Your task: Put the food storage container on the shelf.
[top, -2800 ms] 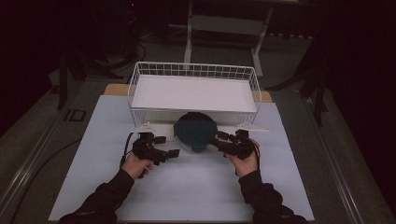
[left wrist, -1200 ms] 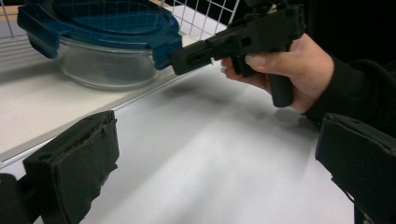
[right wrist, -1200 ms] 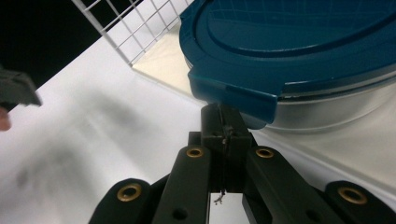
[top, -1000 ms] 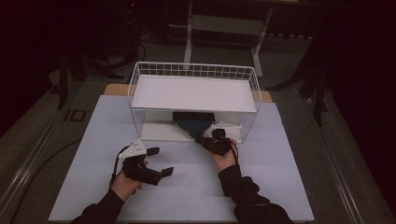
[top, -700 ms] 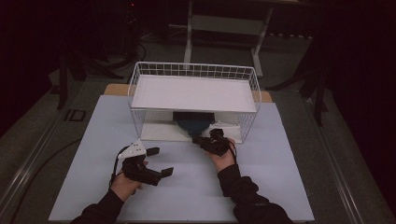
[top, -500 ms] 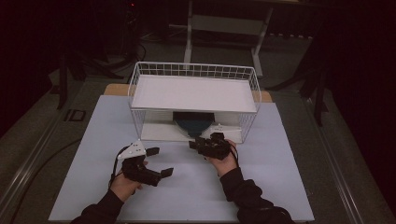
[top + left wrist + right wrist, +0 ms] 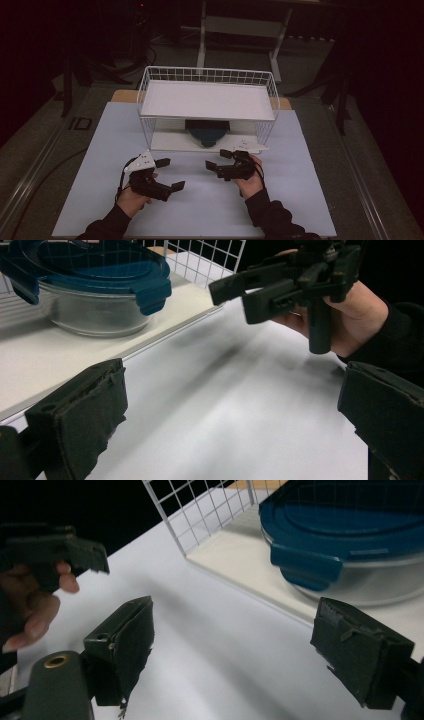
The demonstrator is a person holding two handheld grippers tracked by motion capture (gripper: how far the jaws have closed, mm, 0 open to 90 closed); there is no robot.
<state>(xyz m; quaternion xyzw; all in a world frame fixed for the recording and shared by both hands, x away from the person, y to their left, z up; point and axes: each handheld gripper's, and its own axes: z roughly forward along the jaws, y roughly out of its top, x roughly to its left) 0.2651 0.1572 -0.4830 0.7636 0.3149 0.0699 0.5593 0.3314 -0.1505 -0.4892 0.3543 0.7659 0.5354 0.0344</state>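
Observation:
A glass container with a dark blue clip lid (image 7: 206, 132) stands on the lower shelf of a white wire rack (image 7: 207, 100), near its front edge. The same container (image 7: 100, 295) fills the upper left of the left gripper view, and it (image 7: 350, 535) sits at the upper right of the right gripper view. My left gripper (image 7: 170, 174) is open over the white mat, in front of the rack's left half. My right gripper (image 7: 217, 159) is open too, just in front of the shelf and clear of the container. Nothing is between either pair of jaws (image 7: 230, 415) (image 7: 240, 650).
The rack's top shelf is a bare white board with a wire rim (image 7: 145, 82). A white mat (image 7: 300, 200) covers the table in front of it. The right hand's gripper (image 7: 280, 285) shows close by in the left gripper view. Dark floor and stands lie beyond.
The container, first held between both grippers in front of the rack, now rests on the lower shelf. My right gripper has drawn back from it towards the person. The left gripper stays put.

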